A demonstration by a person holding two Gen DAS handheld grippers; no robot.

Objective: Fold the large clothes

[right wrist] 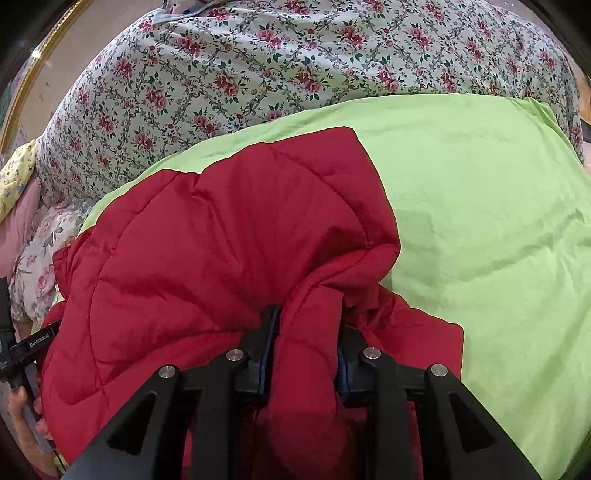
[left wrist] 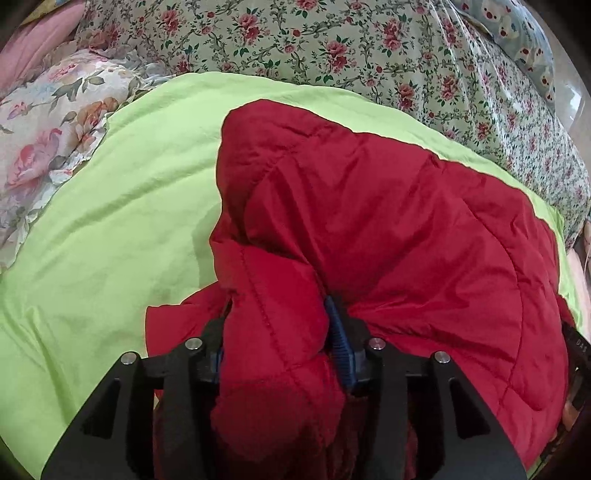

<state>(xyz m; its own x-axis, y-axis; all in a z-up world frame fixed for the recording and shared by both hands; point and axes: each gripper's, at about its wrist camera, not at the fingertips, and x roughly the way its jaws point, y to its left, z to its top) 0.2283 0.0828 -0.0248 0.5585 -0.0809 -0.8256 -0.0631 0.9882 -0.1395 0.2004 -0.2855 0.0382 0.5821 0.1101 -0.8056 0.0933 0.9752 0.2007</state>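
A red quilted jacket (left wrist: 388, 229) lies bunched on a lime green sheet (left wrist: 110, 229) on the bed. My left gripper (left wrist: 277, 325) is shut on a thick fold of the jacket's near edge. In the right wrist view the same red jacket (right wrist: 207, 236) spreads to the left over the green sheet (right wrist: 480, 229). My right gripper (right wrist: 306, 332) is shut on another puffy fold at the jacket's near edge. Both grippers hold the near edge, with the jacket's body stretching away from them. The left gripper's body (right wrist: 22, 347) shows at the right wrist view's left edge.
A floral bedspread (left wrist: 332, 40) covers the bed beyond the green sheet. A large-flowered pillow (left wrist: 48, 122) and a pink cushion (left wrist: 33, 40) lie at the far left. A patterned pillow (left wrist: 517, 33) sits at the far right. A gold frame (right wrist: 33, 70) edges the bed.
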